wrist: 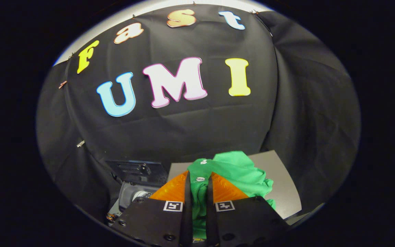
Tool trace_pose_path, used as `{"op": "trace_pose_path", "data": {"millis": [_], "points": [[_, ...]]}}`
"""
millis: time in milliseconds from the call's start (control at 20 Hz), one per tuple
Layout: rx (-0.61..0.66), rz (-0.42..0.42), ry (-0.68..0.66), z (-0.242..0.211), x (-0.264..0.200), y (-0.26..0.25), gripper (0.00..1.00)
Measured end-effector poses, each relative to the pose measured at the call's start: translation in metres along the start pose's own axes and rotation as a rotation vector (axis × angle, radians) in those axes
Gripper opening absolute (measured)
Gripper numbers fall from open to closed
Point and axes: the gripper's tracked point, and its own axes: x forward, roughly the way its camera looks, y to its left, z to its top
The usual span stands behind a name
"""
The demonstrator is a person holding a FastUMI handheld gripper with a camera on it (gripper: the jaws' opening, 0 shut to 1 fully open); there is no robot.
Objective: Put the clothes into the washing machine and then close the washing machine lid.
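Note:
A green garment (pixel 238 171) with white buttons is pinched between the two fingers of my gripper (pixel 199 181), which is shut on it. The cloth bunches up ahead of the fingertips and spills off to their right, hanging lifted above a grey table top (pixel 283 185). Below and to the left of the fingers lies the washing machine (pixel 132 195), a grey body with a dark raised lid (pixel 135 169) behind it. Most of the machine is hidden by the left finger.
Black cloth walls the booth behind and on both sides. The grey table top stretches to the right of the garment, and its front edge (pixel 300 214) runs just right of the fingers.

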Motion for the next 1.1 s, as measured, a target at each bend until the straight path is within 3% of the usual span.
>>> {"op": "trace_pose_path", "data": {"millis": [350, 800, 1100], "points": [[-0.044, 0.090, -0.071, 0.041, -0.036, 0.119, 0.19], [-0.044, 0.278, -0.028, 0.009, -0.020, 0.284, 0.20], [-0.060, 0.282, 0.000, -0.028, 0.020, 0.323, 0.20]]}}
